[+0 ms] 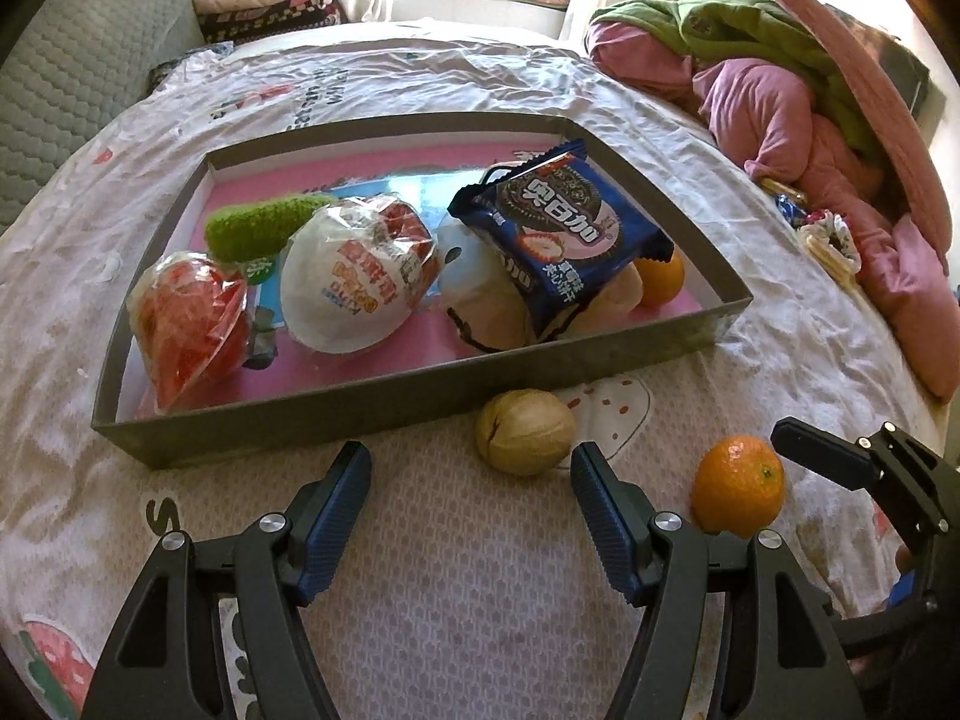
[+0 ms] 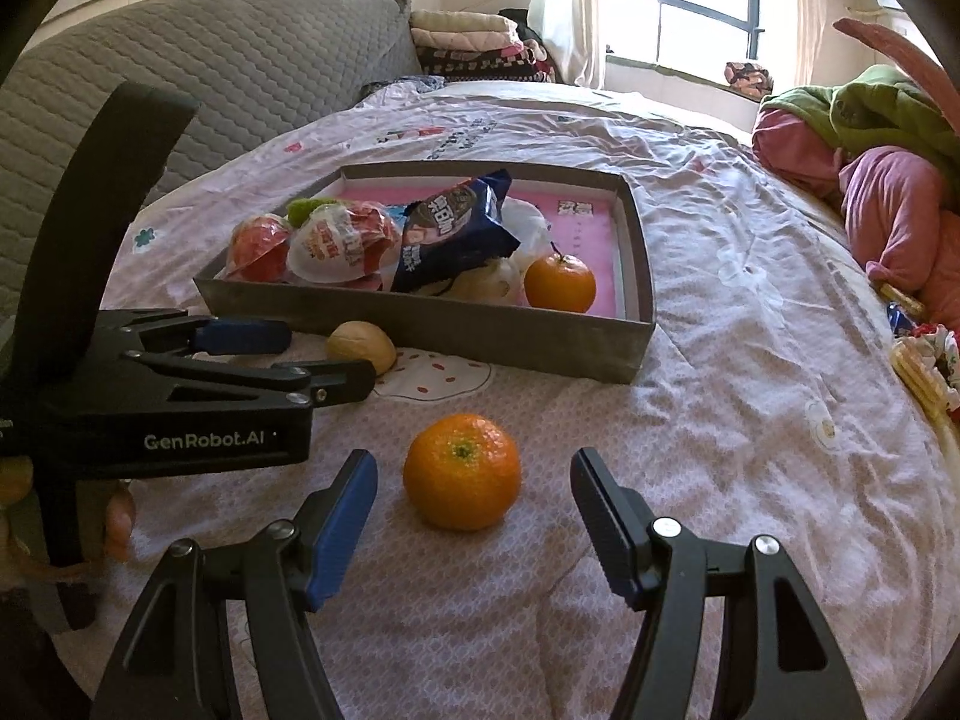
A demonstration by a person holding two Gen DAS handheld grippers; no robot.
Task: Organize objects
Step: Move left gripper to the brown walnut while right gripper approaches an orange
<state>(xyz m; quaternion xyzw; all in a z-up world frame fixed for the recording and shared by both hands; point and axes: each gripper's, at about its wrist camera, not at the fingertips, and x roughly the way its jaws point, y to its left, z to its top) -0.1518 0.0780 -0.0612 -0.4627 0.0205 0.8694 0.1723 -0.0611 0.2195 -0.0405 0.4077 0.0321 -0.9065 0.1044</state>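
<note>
On a bed (image 1: 420,588), shallow tray (image 1: 420,414) already filled with snacks. Outside it, walnut (image 1: 526,432) before left gripper (image 1: 471,495), tangerine (image 2: 461,471) before right gripper (image 2: 474,498), both spread wide, nothing clamped, likely lined up for grabbing.

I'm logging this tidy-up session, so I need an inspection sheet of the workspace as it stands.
Surface: bed sheet, pale, printed, wrinkled.
Job's things: shallow grey box holds wrapped snacks, a blue biscuit pack, a green knitted item and one orange. Outside it, a walnut lies close to the front wall and a second orange sits nearer the camera.
Clutter: pink and green bedding pile; small packets at the sheet's right edge.
Grippers: left claw open, empty, walnut just ahead; right claw open, second orange between its fingers, untouched.
Cables: nothing seen.
Surroundings: grey quilted headboard, folded blankets, window.
</note>
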